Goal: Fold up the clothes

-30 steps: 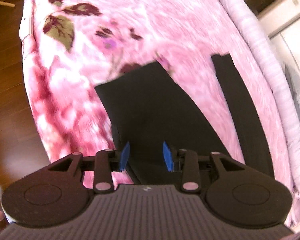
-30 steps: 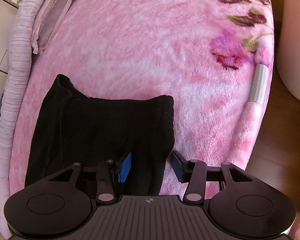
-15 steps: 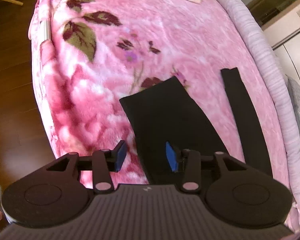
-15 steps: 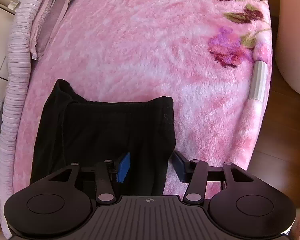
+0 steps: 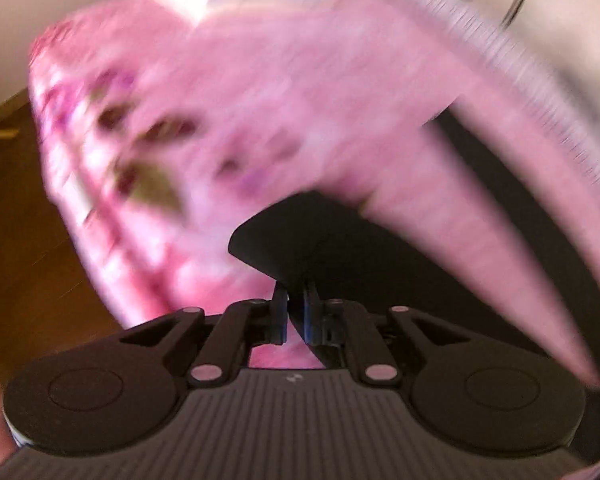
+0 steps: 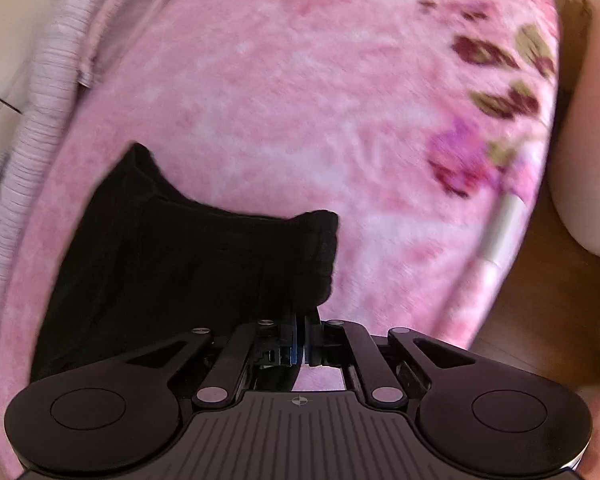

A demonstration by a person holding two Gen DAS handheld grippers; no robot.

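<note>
Currently the left gripper (image 5: 295, 309) has its fingers closed on a hem corner of the black trousers (image 6: 188, 264), lifting it above the bed. The right gripper (image 6: 305, 338) has its fingers clamped on the waistband edge nearest the bed's side. A pink floral blanket (image 6: 300, 100) covers the bed; wooden floor (image 5: 24, 264) lies beside it. Left view is heavily motion-blurred.

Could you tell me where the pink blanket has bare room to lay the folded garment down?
The pink floral fleece blanket is bare beyond the black garment, between the lilac ribbed cushion edge and the flower print. The near-left corner is crowded.
</note>
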